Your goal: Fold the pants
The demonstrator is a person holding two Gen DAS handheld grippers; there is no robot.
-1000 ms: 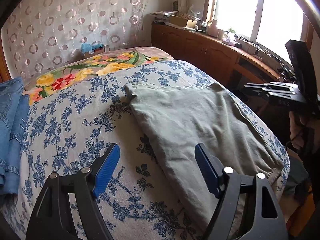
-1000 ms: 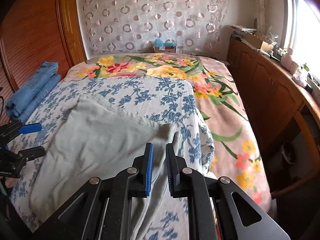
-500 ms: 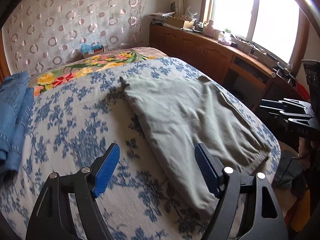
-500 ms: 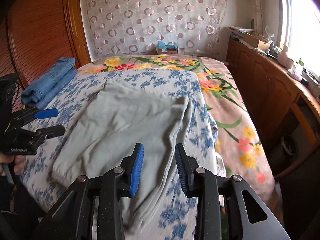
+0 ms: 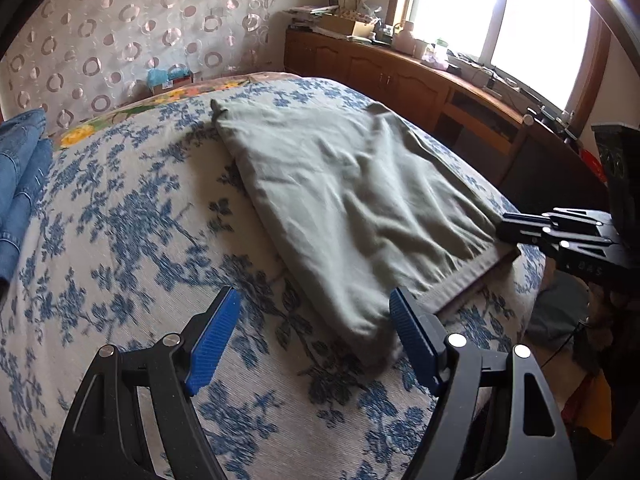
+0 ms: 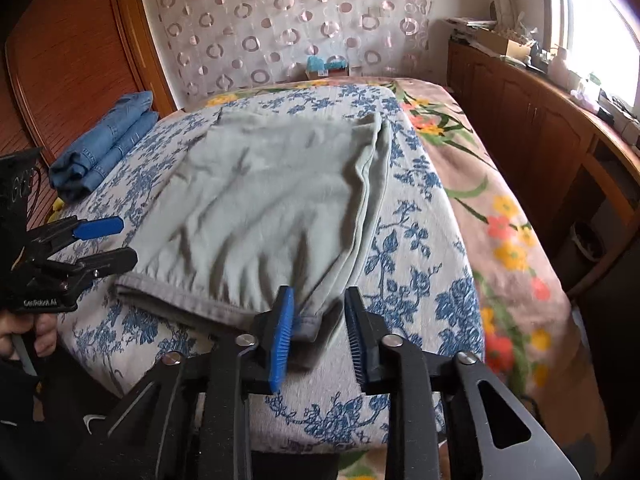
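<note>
The grey-green pants (image 5: 352,200) lie folded flat at mid-frame on the bed's blue-flowered cover (image 5: 132,216). Only the right wrist view shows the folded jeans (image 6: 106,142) whole, upper left, and the floral blanket (image 6: 500,216) at right. Left tongs (image 5: 314,340) gape wide, empty; right tongs (image 6: 318,330) are part-open, empty, at the waistband corner.

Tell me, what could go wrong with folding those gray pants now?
The gray pants lie wrinkled near the bed edge, so the fold may come out crooked, or the hem may slip off. The right gripper is open around one corner; it might pinch the blue flowered bedspread too. The left gripper is open, holding nothing, so that corner could lag.
</note>
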